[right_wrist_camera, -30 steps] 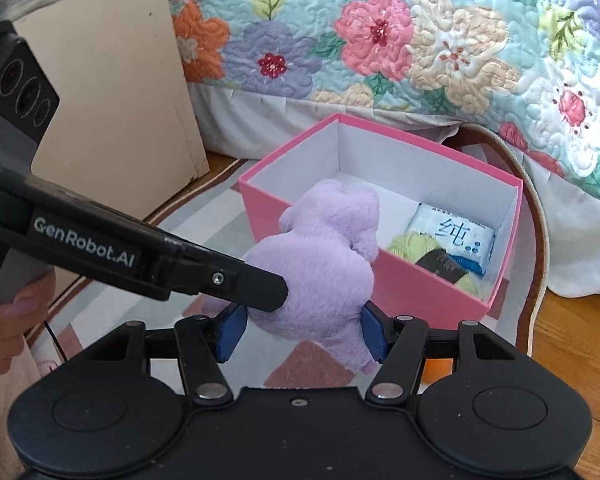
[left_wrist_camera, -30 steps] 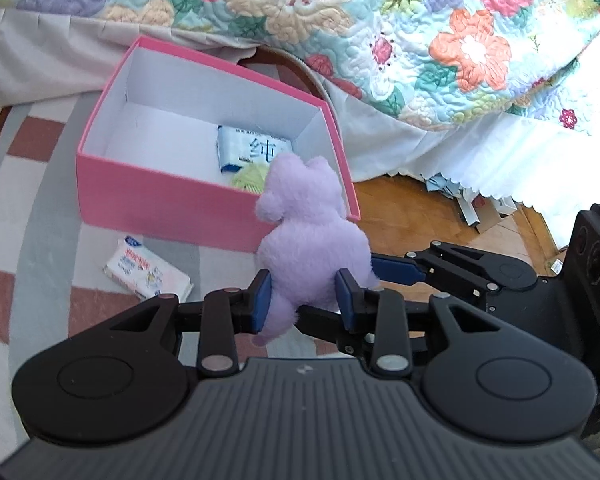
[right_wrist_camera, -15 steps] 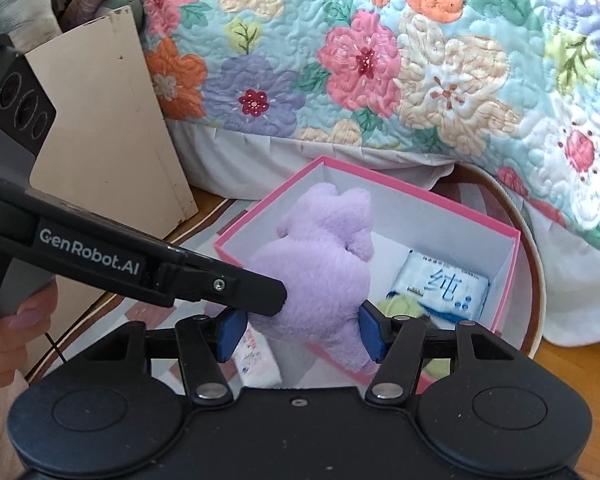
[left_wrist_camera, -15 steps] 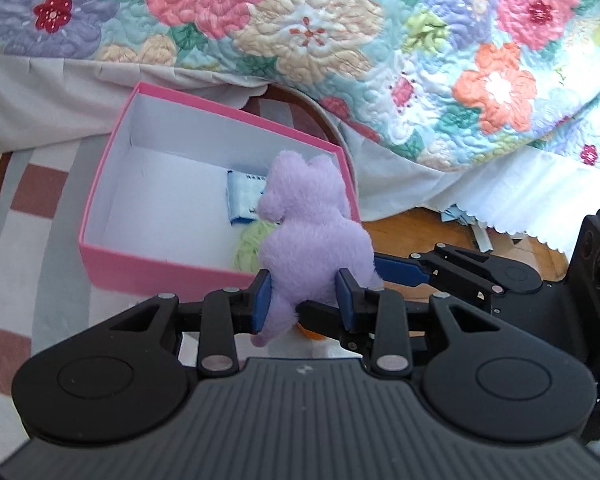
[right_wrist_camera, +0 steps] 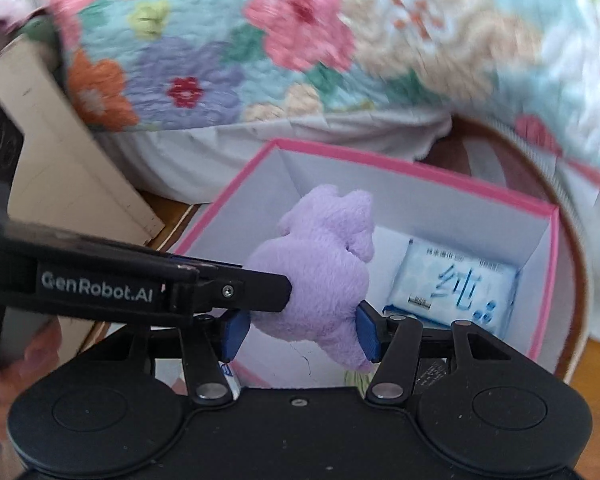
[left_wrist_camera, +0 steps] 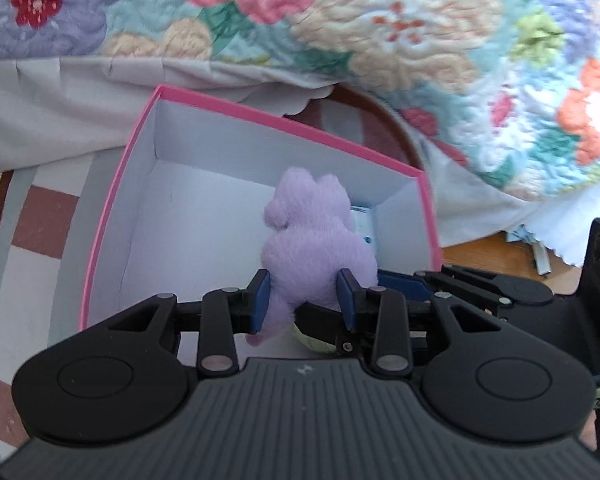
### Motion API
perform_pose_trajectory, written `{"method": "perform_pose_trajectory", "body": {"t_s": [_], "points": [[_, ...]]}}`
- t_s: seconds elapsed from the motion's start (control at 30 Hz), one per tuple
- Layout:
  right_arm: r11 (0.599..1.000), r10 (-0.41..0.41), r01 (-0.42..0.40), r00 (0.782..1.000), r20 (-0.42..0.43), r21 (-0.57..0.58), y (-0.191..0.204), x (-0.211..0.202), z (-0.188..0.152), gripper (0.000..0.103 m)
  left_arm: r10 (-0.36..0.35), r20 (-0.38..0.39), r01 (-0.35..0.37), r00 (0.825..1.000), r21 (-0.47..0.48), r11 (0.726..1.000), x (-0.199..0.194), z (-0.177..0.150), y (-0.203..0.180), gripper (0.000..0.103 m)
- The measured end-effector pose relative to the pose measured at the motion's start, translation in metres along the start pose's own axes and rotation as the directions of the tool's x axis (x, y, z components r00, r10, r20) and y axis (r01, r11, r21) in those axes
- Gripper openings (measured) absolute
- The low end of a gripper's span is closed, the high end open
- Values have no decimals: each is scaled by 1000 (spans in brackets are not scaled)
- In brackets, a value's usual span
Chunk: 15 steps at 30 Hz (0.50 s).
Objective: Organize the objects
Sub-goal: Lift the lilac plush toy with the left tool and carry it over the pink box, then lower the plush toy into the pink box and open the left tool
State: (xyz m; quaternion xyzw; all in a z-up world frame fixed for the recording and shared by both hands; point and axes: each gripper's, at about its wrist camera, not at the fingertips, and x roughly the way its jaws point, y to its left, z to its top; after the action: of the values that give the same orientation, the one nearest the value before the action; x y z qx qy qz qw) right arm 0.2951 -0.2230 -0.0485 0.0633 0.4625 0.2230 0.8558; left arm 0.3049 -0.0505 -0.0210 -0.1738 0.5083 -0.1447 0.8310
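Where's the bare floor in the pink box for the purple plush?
Bare white floor runs along the pink box's left wall, from the near wall to the far wall, left of the purple plush. Crowded at the right end: tissue pack in the far right corner, something pale green near it.

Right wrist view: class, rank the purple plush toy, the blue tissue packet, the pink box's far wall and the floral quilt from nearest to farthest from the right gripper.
1. Purple plush toy, between the right gripper jaws.
2. Blue tissue packet, inside the box, to the right.
3. Pink box's far wall, behind the toy.
4. Floral quilt, hanging beyond the box, across the top.
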Motion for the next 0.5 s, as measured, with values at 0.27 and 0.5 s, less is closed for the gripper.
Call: {"method": "perform_pose_trajectory", "body": {"t_s": [0.27,0.5], "points": [[988,93,-88,995,-33,130,-32,26,0,60,48,-30,-50,998,-69,996,25,7,5,34],[992,58,-52,997,-46,111,-37,46,13,59,45,-35,-48,998,-91,995,46,21,21,34]]}}
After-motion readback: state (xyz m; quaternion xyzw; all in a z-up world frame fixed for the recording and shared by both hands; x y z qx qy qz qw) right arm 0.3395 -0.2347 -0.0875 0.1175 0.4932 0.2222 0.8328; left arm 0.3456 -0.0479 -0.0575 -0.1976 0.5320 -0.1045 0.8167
